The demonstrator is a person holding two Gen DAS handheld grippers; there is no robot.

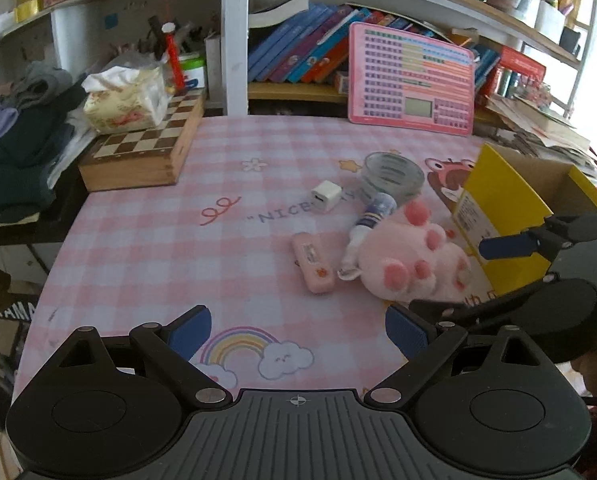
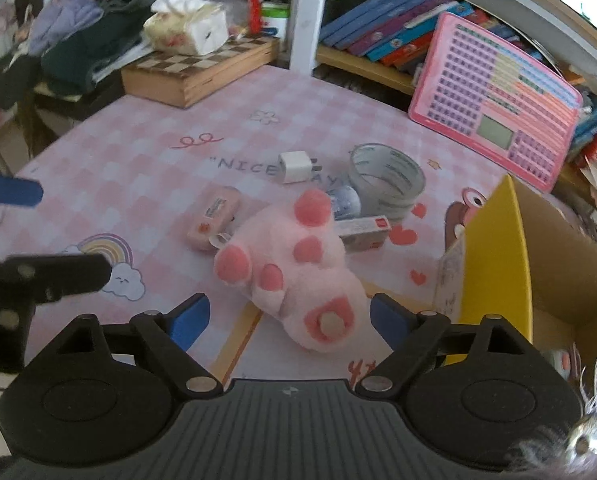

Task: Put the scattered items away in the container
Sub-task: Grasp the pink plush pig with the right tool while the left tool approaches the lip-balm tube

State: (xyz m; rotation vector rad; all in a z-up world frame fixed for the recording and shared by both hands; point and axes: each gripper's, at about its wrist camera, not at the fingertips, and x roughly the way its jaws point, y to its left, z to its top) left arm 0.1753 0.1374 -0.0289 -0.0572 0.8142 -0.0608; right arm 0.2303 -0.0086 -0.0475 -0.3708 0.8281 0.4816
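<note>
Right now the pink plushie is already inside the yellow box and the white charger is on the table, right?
Not quite. The pink plushie lies on the table, beside the yellow box, not inside it; the right wrist view shows this. The white charger is on the table.

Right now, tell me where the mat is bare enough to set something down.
Free: the mat between the chessboard box and the pink case. Crowded: charger, tape roll, plush paw, beside the yellow box.
</note>
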